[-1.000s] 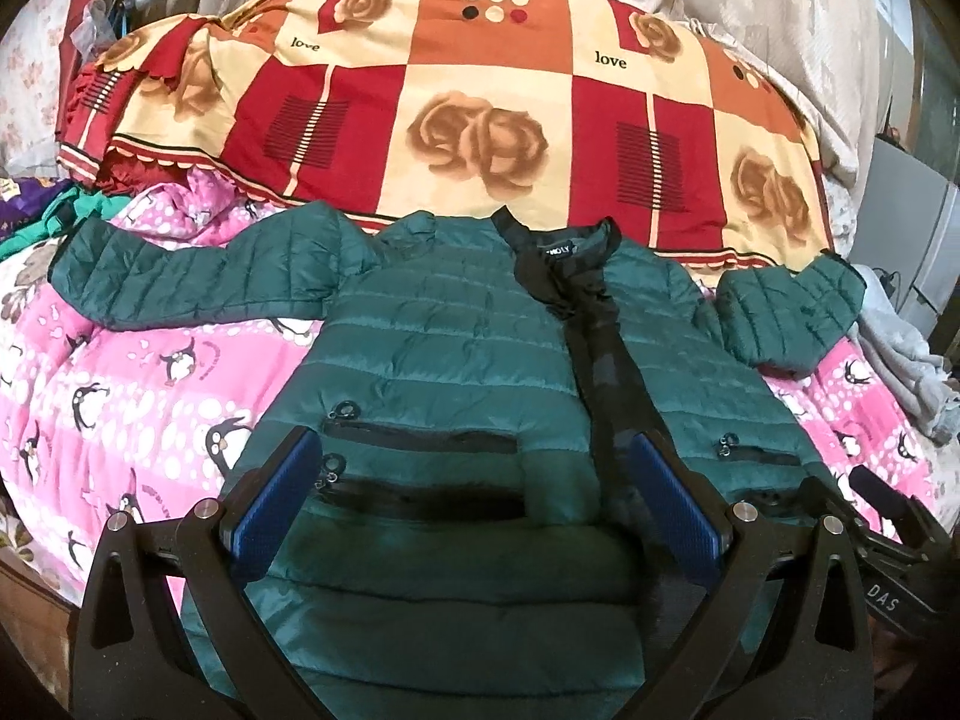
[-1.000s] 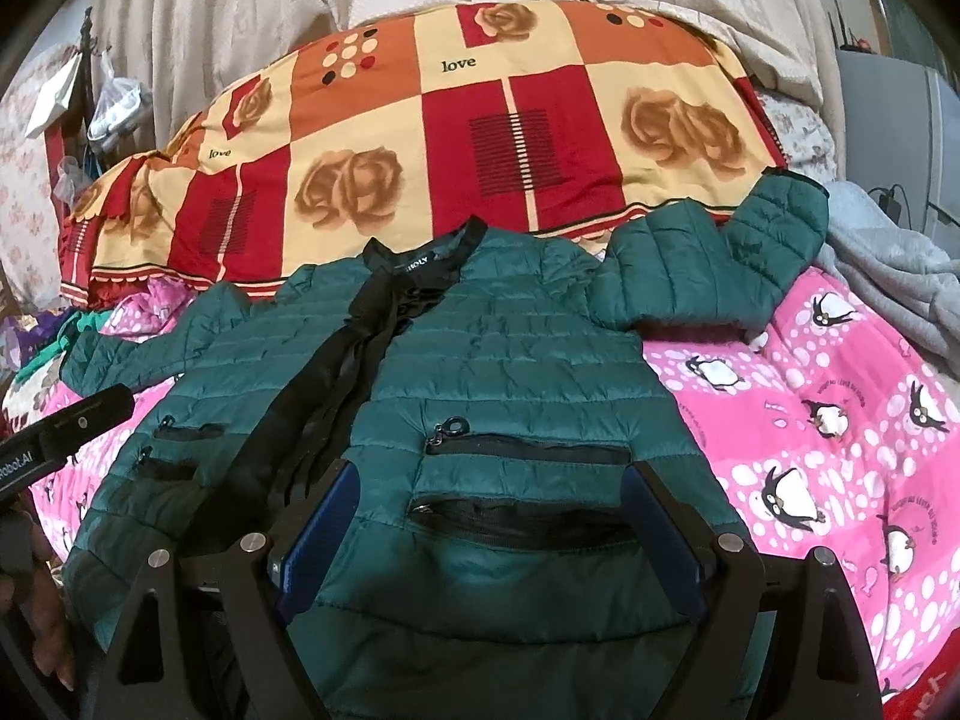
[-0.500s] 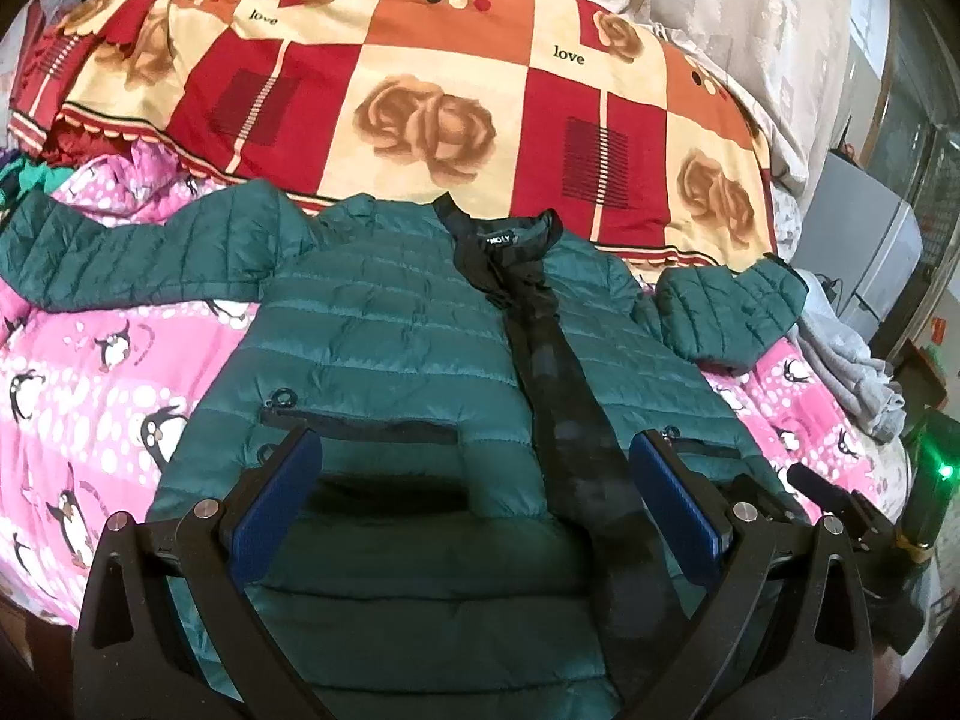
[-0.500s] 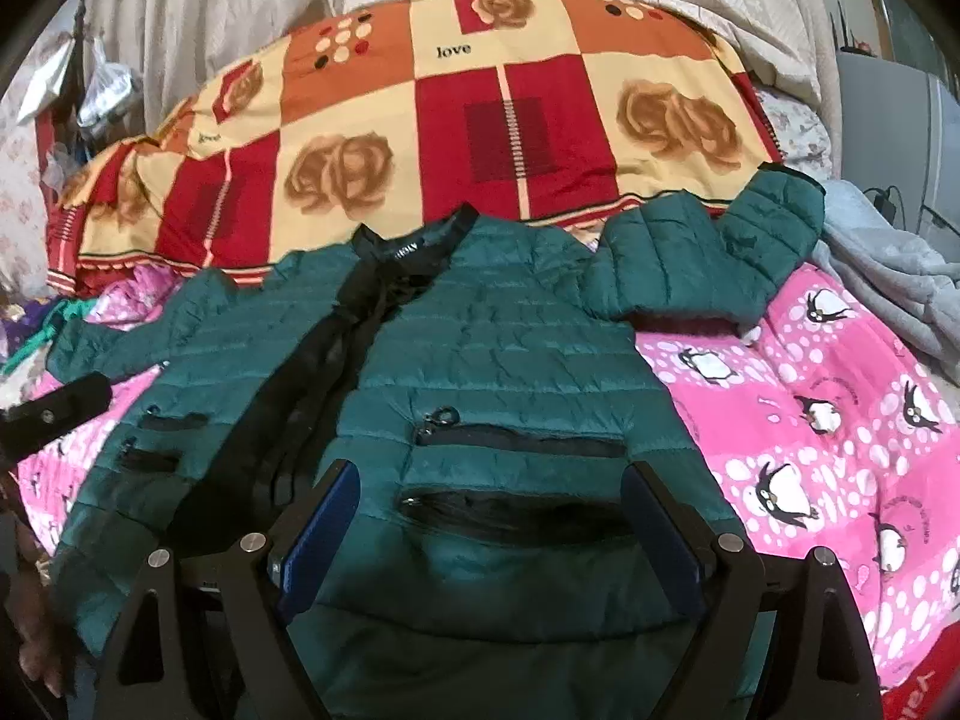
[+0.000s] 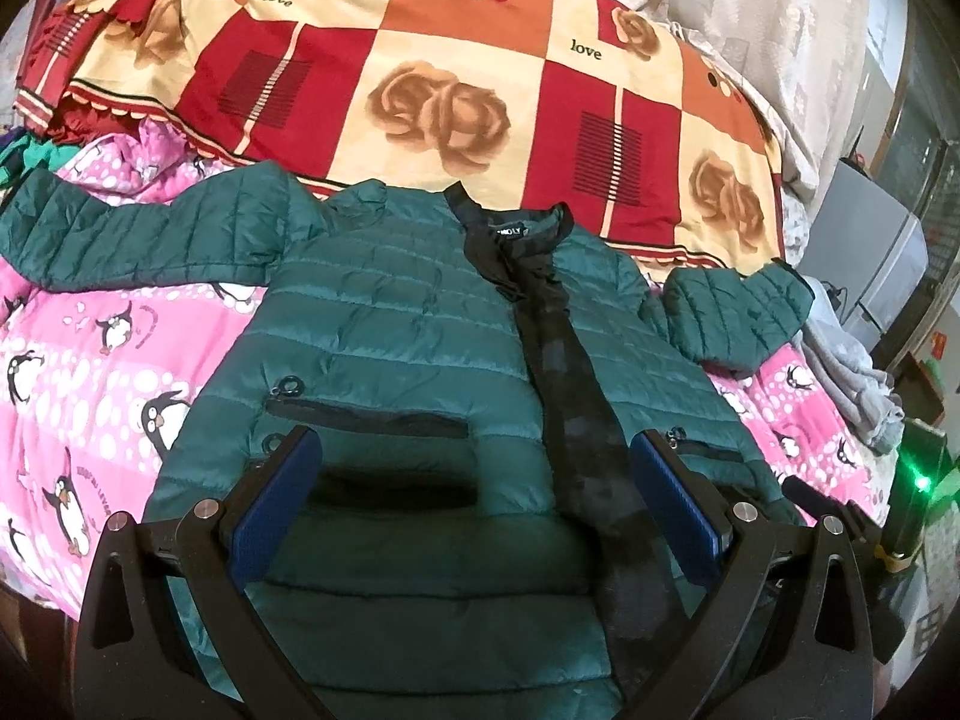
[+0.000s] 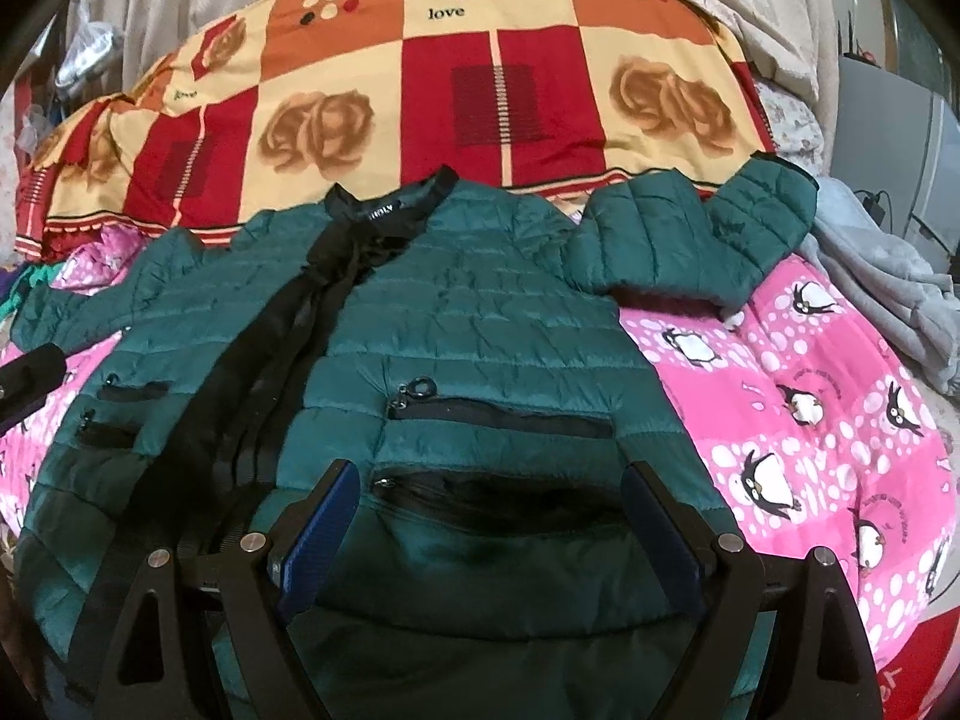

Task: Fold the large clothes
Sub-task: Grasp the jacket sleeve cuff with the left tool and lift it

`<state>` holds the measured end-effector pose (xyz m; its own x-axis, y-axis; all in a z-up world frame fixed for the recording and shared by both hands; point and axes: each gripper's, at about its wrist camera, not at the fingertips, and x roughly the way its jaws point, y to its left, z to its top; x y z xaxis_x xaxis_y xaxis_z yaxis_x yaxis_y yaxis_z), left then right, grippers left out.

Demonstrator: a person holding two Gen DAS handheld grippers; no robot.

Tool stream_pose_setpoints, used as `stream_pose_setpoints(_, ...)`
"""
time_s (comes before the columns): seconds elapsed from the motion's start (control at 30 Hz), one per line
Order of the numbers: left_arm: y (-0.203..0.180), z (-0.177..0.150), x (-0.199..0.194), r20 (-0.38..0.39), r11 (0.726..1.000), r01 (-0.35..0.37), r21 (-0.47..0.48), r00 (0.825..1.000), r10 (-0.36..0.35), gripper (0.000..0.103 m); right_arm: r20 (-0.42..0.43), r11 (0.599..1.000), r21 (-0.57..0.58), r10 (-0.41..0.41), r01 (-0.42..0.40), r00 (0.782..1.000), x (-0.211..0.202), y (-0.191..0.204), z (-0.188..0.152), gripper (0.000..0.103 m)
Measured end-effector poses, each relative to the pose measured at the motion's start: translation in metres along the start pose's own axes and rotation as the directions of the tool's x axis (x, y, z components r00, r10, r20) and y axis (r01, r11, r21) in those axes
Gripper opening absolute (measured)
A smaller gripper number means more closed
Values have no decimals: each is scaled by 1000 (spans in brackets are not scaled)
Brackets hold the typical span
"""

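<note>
A dark green quilted jacket [image 5: 396, 324] lies face up on a pink penguin-print blanket [image 5: 90, 360], black zipper strip down the middle, sleeves spread to both sides. It also shows in the right wrist view [image 6: 480, 312]. My left gripper [image 5: 474, 498] is open and empty, hovering over the jacket's lower left front near the pockets. My right gripper [image 6: 489, 516] is open and empty over the jacket's lower right pocket. The right sleeve [image 6: 696, 240] is bent back near the quilt.
A red, orange and cream rose-print quilt [image 5: 456, 78] is piled behind the jacket. Grey clothing [image 6: 888, 276] lies at the right edge of the bed. A grey appliance [image 5: 870, 264] stands further right. The pink blanket [image 6: 810, 396] lies around the jacket.
Both grippers have drifted slightly over the jacket's hem area; the left view has shifted right and closer. Both stay open. The jacket has not moved.
</note>
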<state>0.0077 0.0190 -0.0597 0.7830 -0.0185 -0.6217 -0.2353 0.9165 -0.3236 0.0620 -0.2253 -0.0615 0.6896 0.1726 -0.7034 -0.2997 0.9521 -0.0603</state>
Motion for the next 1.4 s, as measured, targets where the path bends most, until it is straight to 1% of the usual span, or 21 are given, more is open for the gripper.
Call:
stream_pose_setpoints(0.1,10,8,-2,1,999,-39,-21,999,39,103,-10,1000,1,-2,2,1000,1,-1,0,88)
stream_pose_setpoints(0.2,26,22,-8,36,988,-152,25,988,151,103,-15,1000,6,1,-1,1000,2,-1,0,88)
stream_pose_setpoints(0.23,35,28,-10,43,981,-191,38,981,189,103,-15,1000,10,4,-3,1000,2,-2,0,88)
stream_pose_setpoints(0.3,53,38,-10,42,964,-261,53,965,259,103,-16,1000,14,8,-8,1000,2,-3,0,88)
stream_pose_setpoints(0.4,93,49,-8,49,918,-393,58,919,391,103,-19,1000,19,11,-11,1000,3,-3,0,88)
stream_pose_setpoints(0.43,106,51,-8,57,906,-421,52,907,418,103,-19,1000,20,12,-11,1000,3,-3,0,88)
stream_pose_setpoints(0.53,148,50,-9,63,870,-493,20,869,491,103,-17,1000,22,16,-15,1000,3,-4,0,88)
stream_pose_setpoints(0.63,186,48,-6,26,852,-524,-15,851,524,103,-20,999,24,21,-21,1000,3,-4,0,88)
stream_pose_setpoints(0.67,199,46,-5,11,849,-527,-32,850,527,103,-21,999,25,24,-23,1000,3,-4,1,88)
stream_pose_setpoints(0.73,219,43,-7,8,853,-517,-67,855,519,102,-19,999,28,35,-35,999,3,-5,1,88)
stream_pose_setpoints(0.87,250,40,-18,66,873,-474,-115,873,483,103,29,993,48,104,-106,994,-5,-9,-1,88)
stream_pose_setpoints(0.93,265,47,-22,97,883,-453,-127,880,465,103,60,985,68,152,-156,987,-10,-13,-2,88)
stream_pose_setpoints(1.1,314,73,-30,134,882,-417,-218,883,450,103,85,974,121,183,-192,980,-12,-22,-3,88)
stream_pose_setpoints(1.13,327,77,-28,128,878,-409,-249,885,448,103,86,973,123,186,-196,979,-12,-22,-3,88)
stream_pose_setpoints(1.17,339,79,-24,117,877,-388,-283,894,433,102,86,973,123,188,-198,978,-12,-22,-3,88)
stream_pose_setpoints(1.2,351,80,-19,103,877,-357,-322,908,407,102,85,973,120,188,-197,979,-11,-21,-3,88)
stream_pose_setpoints(1.23,365,78,-12,91,868,-327,-374,918,385,100,82,974,116,186,-195,979,-11,-19,-3,88)
stream_pose_setpoints(1.27,373,76,-8,88,857,-315,-407,921,380,100,79,974,113,186,-194,979,-10,-19,-3,88)
stream_pose_setpoints(1.33,387,71,-1,101,832,-296,-469,918,384,100,68,975,105,187,-194,980,-9,-16,-3,88)
stream_pose_setpoints(1.37,391,72,0,113,823,-297,-484,911,396,100,65,976,104,188,-194,980,-9,-16,-4,88)
stream_pose_setpoints(1.4,393,73,1,146,818,-287,-499,902,406,100,61,976,105,187,-193,980,-8,-16,-5,88)
